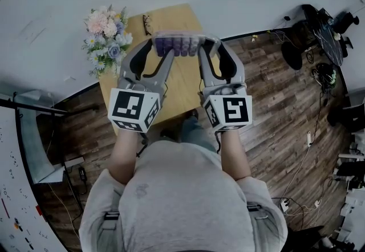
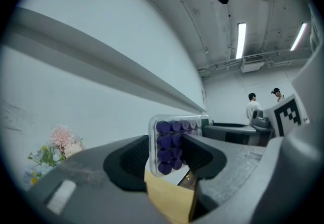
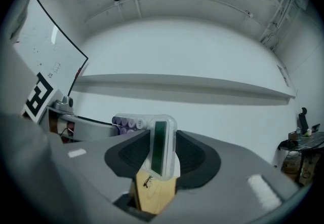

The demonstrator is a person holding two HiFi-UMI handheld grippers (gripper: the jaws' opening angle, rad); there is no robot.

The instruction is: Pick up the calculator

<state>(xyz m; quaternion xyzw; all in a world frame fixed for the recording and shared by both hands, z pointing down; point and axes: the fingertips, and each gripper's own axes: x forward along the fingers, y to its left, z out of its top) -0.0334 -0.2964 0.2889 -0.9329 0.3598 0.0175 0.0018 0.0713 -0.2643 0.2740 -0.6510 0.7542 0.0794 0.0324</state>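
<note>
The calculator [image 1: 178, 44] is a clear-cased slab with purple keys, held in the air above the wooden table [image 1: 179, 77]. My left gripper [image 1: 161, 47] is shut on its keypad end, where the purple keys [image 2: 171, 146] sit between the dark pads. My right gripper [image 1: 205, 47] is shut on the display end; the green screen [image 3: 159, 148] stands upright between its jaws. Both grippers are raised in front of me, pointing toward the white wall.
A bouquet of pink and blue flowers [image 1: 106, 37] stands at the table's left edge. A pair of glasses [image 1: 147, 24] lies at the table's far side. Wooden floor surrounds the table, with cables and equipment [image 1: 322, 45] to the right.
</note>
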